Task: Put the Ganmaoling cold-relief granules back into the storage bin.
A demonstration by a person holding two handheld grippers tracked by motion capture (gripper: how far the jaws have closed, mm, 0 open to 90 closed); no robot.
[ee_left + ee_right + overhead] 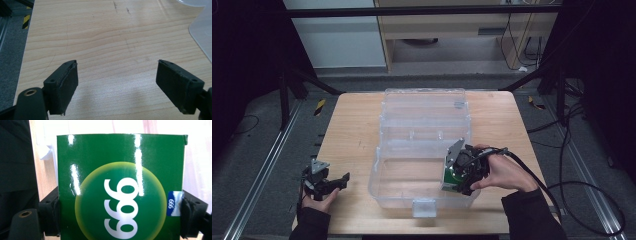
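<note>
Green glossy cardboard box (120, 187), printed with a yellow-green disc and white "999", is sitting pinched between the jaws of the right gripper (460, 172), which is hovering at the near right corner of the clear plastic bin (397, 192), over its open tub. Jaws are pressing on the box's two narrow side faces, a blue sticker against one pad. Box is probably light and thin-walled, so it is likely crushing if squeezed hard; the shiny skin is looking slippery, so holding flat on opposite sides near mid-height seems best. Long axis is running along the jaws, away from the gripper; in the high view the box is pointing down toward the bin floor, slightly tilted. Bin lid is standing open at the far side. Left gripper (323, 182) is resting left of the bin on the wooden tabletop (352, 125), jaws spread wide, holding nothing.
</note>
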